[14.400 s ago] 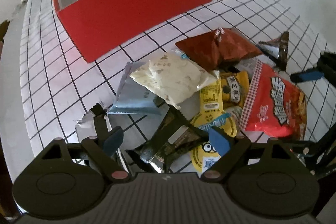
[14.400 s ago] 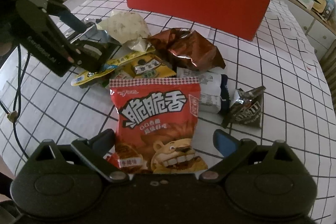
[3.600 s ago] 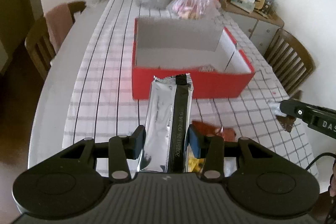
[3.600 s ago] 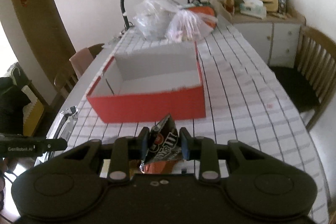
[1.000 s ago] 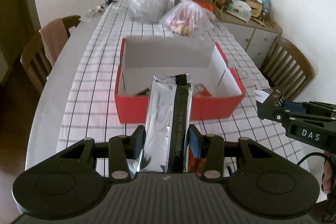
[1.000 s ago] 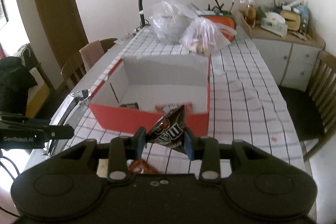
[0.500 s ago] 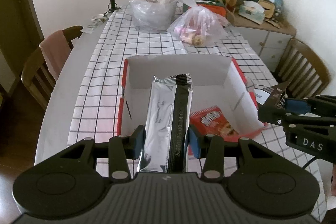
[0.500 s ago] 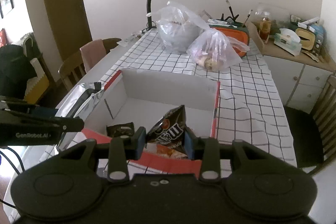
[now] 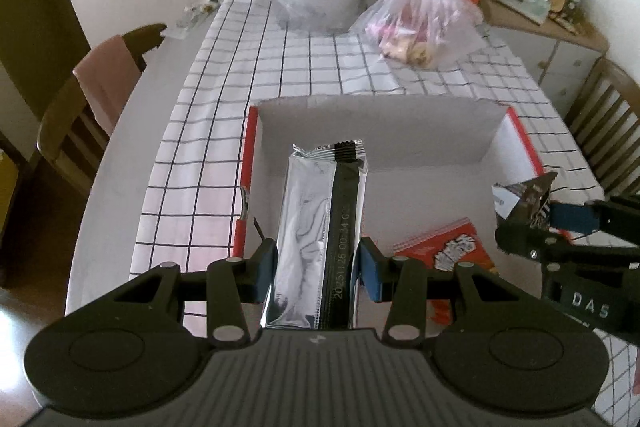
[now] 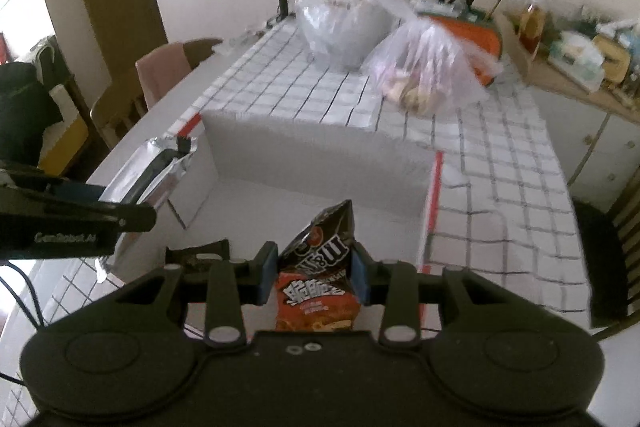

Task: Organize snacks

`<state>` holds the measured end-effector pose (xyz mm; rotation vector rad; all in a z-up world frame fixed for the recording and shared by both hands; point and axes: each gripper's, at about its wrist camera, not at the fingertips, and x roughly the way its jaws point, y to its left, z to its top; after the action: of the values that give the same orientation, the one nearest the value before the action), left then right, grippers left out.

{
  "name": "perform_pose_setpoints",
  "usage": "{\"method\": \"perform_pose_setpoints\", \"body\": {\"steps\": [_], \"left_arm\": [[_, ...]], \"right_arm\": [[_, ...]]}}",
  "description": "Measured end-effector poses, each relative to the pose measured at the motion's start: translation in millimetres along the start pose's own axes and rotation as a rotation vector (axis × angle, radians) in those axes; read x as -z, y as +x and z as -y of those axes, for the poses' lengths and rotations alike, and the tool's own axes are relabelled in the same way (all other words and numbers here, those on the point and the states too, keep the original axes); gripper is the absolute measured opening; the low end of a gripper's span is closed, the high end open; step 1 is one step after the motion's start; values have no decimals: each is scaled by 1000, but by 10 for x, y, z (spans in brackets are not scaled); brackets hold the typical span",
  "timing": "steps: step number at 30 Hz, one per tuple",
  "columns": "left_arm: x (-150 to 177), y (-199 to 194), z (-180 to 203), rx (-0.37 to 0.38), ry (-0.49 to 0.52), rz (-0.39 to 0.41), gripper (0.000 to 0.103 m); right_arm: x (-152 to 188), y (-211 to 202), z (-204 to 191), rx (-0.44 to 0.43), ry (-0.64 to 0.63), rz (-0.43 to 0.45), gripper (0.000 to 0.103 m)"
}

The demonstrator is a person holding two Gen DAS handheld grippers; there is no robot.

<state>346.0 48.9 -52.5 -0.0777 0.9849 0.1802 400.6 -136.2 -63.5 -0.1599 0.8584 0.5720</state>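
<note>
At frame centre our left gripper [image 9: 318,267] jaws clamp a silver foil packet [image 9: 320,227]; our right gripper [image 10: 314,273] jaws pinch a dark candy pouch [image 10: 324,239] above the red cardboard box [image 9: 524,143].

Left gripper [image 9: 318,267]: angled downward, blue pads clamped on a silver packet [image 9: 322,239], which stands up between them. Right gripper [image 10: 313,277]: to its right, angled downward, pads closed on a dark candy bag [image 10: 322,241]

Silver bar [image 9: 320,227] (upright) over red box [image 9: 524,143]
</note>
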Motion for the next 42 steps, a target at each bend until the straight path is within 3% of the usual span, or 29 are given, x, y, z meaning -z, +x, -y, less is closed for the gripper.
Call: {"method": "perform_pose_setpoints", "body": {"steps": [11,20,28,31,42], "left_arm": [[-16,472,43,-15,19,-109,44],[48,650,95,-23,43,-158,44],[60,561,93,1,46,-126,45],[69,504,65,8,32,-110,50],[199,67,18,38,25,-23,54]], "right_arm": [[81,509,56,-15,14,-131,38],[161,657,30,-11,3,-174,39],[191,660,5,0,6,-179,40],[191,602,14,-3,11,-168,41],[190,186,-10,-28,45,-90,56]]}}
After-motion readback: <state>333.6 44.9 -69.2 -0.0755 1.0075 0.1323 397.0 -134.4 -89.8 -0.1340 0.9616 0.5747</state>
